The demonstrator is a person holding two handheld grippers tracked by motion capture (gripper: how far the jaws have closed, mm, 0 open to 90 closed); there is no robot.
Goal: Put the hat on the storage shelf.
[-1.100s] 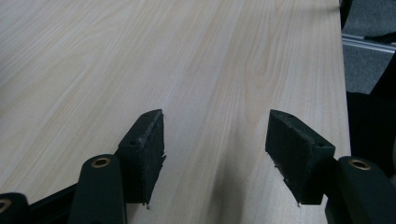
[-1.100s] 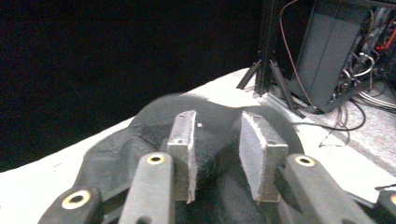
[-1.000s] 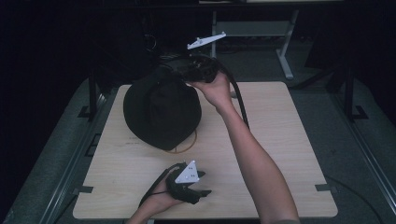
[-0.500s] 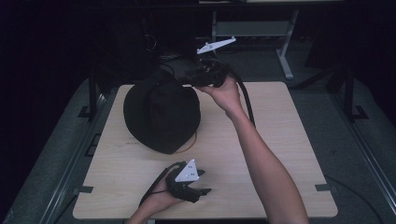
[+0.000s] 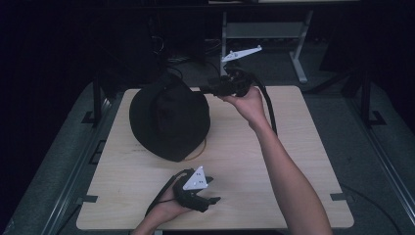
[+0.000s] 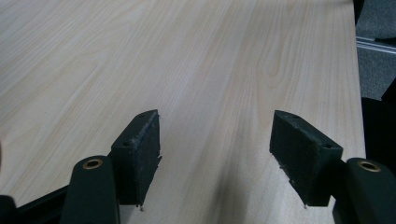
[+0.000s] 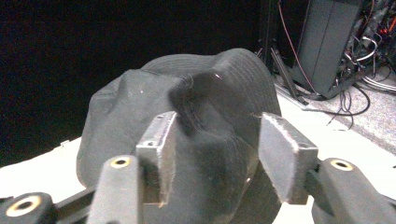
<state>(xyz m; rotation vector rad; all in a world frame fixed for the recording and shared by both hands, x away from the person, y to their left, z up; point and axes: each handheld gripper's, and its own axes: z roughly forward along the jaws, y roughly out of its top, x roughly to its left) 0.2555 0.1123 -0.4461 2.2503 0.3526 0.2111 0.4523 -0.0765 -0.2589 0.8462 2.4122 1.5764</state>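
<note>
Where right jaws gape: hat [image 7: 187,140].

Your light wooden table [image 5: 293,147] carries a black hat [image 5: 169,117], with an orange cord [image 5: 199,152] under its edge.

No text, label, brand, number or sign can be read on the pale wood-grain table [image 5: 274,161], on the crumpled black fabric hat [image 5: 169,120] lying on it, or on the dim equipment racks behind.
</note>
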